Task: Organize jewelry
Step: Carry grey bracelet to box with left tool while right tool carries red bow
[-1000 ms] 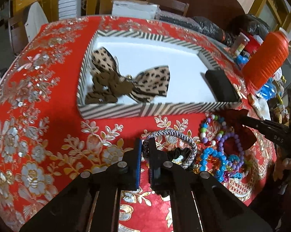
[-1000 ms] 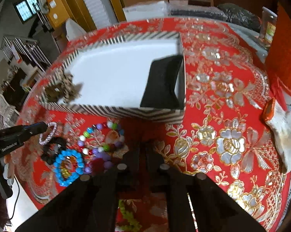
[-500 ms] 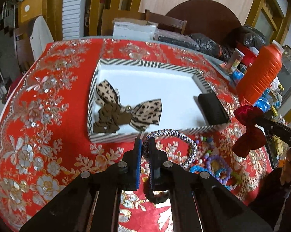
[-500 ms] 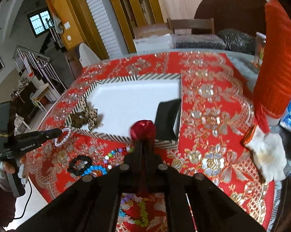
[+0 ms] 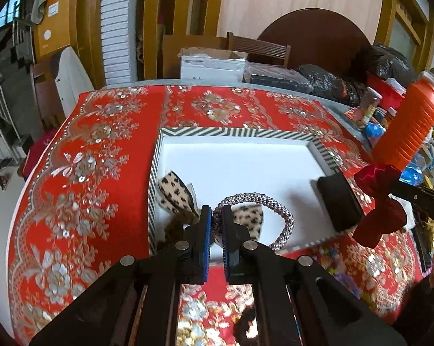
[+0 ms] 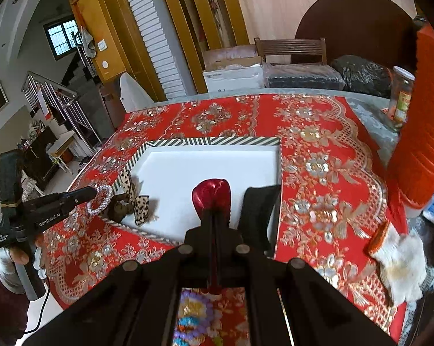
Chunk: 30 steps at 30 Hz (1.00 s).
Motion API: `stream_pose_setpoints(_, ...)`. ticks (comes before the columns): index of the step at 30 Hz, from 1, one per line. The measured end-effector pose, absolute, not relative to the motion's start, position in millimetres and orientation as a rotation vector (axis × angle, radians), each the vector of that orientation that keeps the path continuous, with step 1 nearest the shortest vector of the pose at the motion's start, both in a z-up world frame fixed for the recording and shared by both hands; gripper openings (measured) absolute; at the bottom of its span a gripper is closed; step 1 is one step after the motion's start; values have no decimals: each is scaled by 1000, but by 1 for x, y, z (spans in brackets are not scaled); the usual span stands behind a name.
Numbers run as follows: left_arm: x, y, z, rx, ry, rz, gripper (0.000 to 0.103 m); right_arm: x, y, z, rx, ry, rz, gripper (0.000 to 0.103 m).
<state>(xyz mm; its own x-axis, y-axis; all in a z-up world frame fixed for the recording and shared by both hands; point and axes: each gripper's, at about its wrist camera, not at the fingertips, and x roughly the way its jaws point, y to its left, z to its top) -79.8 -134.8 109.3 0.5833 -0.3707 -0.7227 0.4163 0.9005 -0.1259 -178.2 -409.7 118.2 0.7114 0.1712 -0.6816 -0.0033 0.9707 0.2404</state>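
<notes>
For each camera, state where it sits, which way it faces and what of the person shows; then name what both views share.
Left wrist: on the left hand-held gripper, angled down at the striped box; it is shut on a silver bracelet; no body parts visible.
Right wrist: on the right hand-held gripper, angled down at the same box, shut on a red bow; a hand shows at left.
Shared: box, leopard bow, black pad, red tablecloth, both held items.

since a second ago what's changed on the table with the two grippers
Both grippers rose off the cloth with their loads: the left gripper lifted the silver bracelet, the right gripper the red bow, now over the striped box. The leopard bow and black pad stayed put.
</notes>
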Motion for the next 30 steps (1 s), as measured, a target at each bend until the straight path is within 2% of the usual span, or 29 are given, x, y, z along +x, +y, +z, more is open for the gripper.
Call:
stream_pose_setpoints(19,24,-154,70,16,925,-400,0,-58,-418,78,276,865,75,2)
stream_pose_setpoints(30,49,-158,41,16,974,-317,0,-20,-452,49,298,880,-22,2)
